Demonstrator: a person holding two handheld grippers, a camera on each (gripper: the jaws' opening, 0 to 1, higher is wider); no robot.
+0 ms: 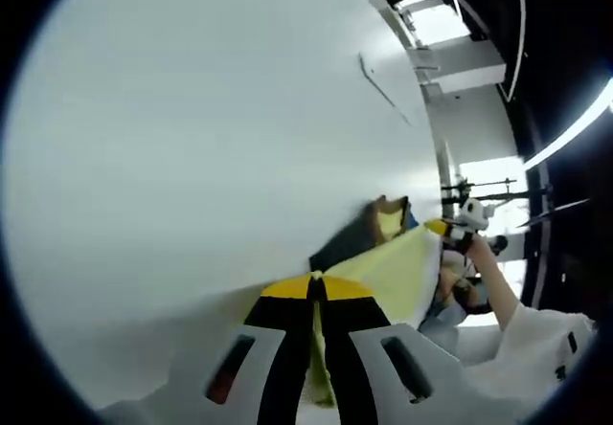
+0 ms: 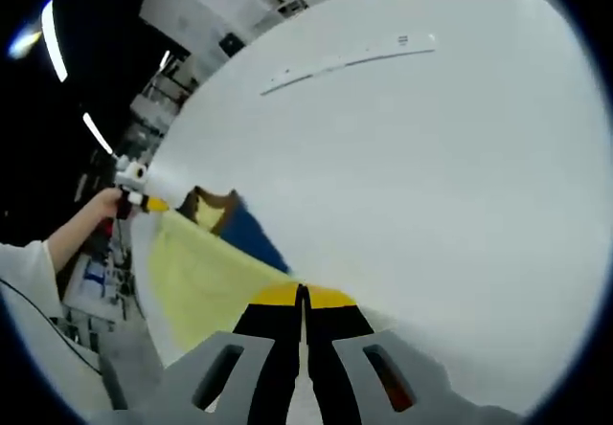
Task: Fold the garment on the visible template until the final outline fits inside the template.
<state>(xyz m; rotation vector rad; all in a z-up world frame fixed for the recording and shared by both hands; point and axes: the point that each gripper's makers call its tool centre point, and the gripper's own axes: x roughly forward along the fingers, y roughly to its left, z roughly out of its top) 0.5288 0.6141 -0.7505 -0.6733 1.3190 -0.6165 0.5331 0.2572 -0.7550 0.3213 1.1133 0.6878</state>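
In the left gripper view, the left tool [image 1: 317,286] has its jaws pressed together on the edge of the garment [image 1: 393,267], with pale yellow cloth running down between them. The garment stretches away to the right as a taut yellow sheet, with a dark blue part and a yellow collar area lying on the white worktop [image 1: 192,138]. At the far end of the stretched edge the right tool [image 1: 450,229] appears, held by a person's hand [image 1: 479,253] in a white sleeve. A thin marked line [image 1: 383,85] sits on the worktop well apart from the cloth; it may be part of the template, though I cannot tell.

In the right gripper view, the right tool [image 2: 302,296] has its jaws closed on the near edge of the garment [image 2: 196,272], though the pinched cloth itself is barely visible. The yellow sheet runs left to the left tool [image 2: 144,200], held by a hand [image 2: 101,205]. A long faint line [image 2: 345,61] crosses the worktop [image 2: 431,176] far from the garment.

The risks, as I judge them: the garment is lifted by one edge between two pinches, so uneven pulling could slip cloth from either jaw pair. The hanging part could drag or bunch, leaving a crooked fold. The cloth also sits near the worktop's edge and away from the marked lines, so it could land outside the template.
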